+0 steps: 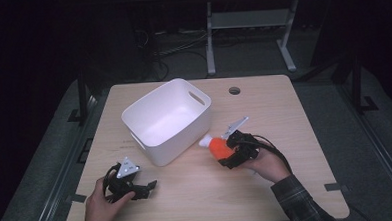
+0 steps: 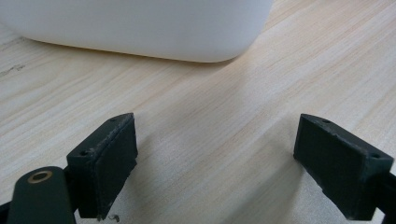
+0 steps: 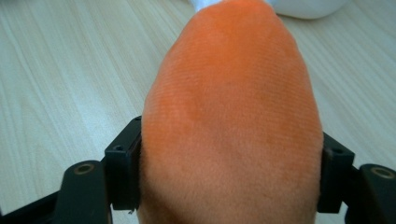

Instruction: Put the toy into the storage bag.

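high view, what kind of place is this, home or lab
Probably a lab or recording room: a lone wooden table with a cable hole, dark surroundings, cables on the floor, and another desk frame behind.

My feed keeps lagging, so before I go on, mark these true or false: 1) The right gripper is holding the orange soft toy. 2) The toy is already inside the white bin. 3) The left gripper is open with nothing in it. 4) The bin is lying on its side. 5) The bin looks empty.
1) True: the right gripper has its jaws pressed on both sides of the orange soft toy.
2) False: the toy sits over the table, beside the white bin.
3) True: the left gripper has its jaws wide apart over bare wood.
4) False: the bin stands upright, opening upward.
5) True: nothing shows inside it.
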The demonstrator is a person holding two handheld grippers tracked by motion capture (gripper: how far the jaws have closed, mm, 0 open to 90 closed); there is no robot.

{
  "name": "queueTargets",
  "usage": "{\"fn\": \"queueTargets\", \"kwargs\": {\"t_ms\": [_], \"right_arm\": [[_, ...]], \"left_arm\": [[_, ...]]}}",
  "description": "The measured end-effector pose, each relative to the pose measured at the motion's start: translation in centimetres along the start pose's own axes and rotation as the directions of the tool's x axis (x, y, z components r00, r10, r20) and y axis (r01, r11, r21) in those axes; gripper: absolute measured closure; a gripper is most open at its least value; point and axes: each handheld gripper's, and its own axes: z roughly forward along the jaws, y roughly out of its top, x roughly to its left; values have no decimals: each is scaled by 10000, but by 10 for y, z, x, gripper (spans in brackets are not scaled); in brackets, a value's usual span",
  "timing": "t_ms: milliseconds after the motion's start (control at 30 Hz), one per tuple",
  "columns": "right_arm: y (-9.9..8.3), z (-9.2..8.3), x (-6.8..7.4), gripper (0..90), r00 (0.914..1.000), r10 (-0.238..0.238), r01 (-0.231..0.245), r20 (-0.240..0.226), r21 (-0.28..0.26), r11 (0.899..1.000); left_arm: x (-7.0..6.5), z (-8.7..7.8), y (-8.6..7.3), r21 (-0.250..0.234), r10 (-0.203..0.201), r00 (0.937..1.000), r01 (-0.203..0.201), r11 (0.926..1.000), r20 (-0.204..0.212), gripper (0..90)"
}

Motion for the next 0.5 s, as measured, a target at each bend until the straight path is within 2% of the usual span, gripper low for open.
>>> {"fn": "queueTargets", "kwargs": {"t_ms": [500], "right_arm": [[11, -19, -3, 286, 9983, -559, 556, -167, -158, 9983]], "left_arm": [[0, 0, 0, -23, -7, 10000, 7, 10000, -10, 126]]}}
